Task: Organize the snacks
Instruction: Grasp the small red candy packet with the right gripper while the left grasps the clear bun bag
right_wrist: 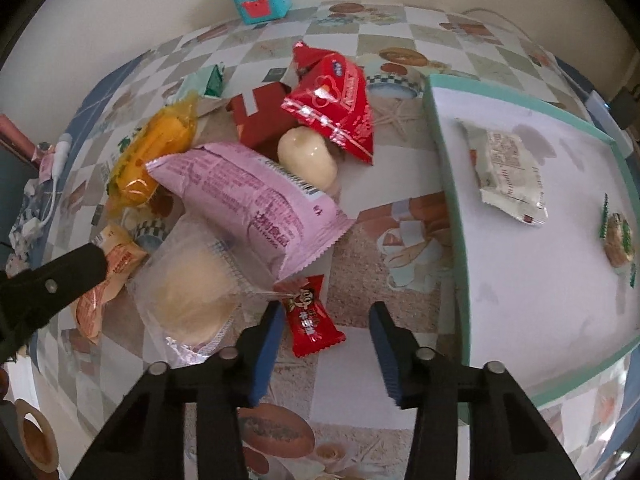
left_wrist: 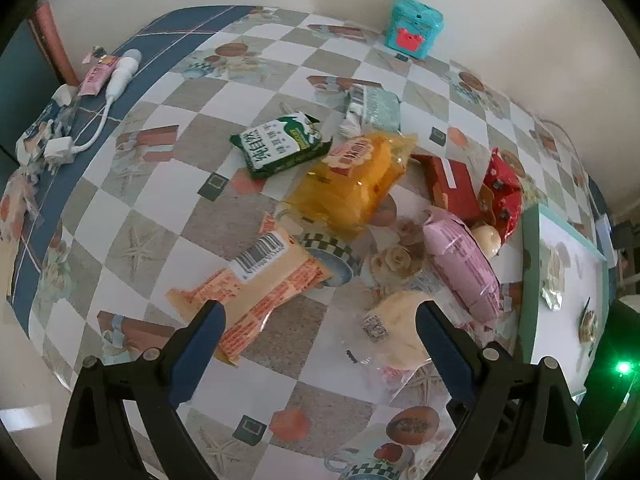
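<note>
My right gripper (right_wrist: pixel 326 308) points down at a small red candy (right_wrist: pixel 314 320) that lies between its blue pads; the right pad stands clear of it, so the jaws are open. A pink packet (right_wrist: pixel 256 200) and a clear-wrapped pale bun (right_wrist: pixel 192 292) lie just beyond on the left. My left gripper (left_wrist: pixel 320 308) is wide open above the table, with an orange barcode packet (left_wrist: pixel 260 280) by its left finger and the pale bun (left_wrist: pixel 400 328) by its right. The teal tray (right_wrist: pixel 448 200) on the right holds a white packet (right_wrist: pixel 508 172) and a small green snack (right_wrist: pixel 618 240).
The pile also has a yellow packet (left_wrist: pixel 352 184), a green packet (left_wrist: pixel 280 144), a red box (right_wrist: pixel 260 120) and a red foil packet (right_wrist: pixel 336 108). A teal tin (left_wrist: pixel 414 28) stands by the wall. A white charger and cable (left_wrist: pixel 80 144) lie at the table's left edge.
</note>
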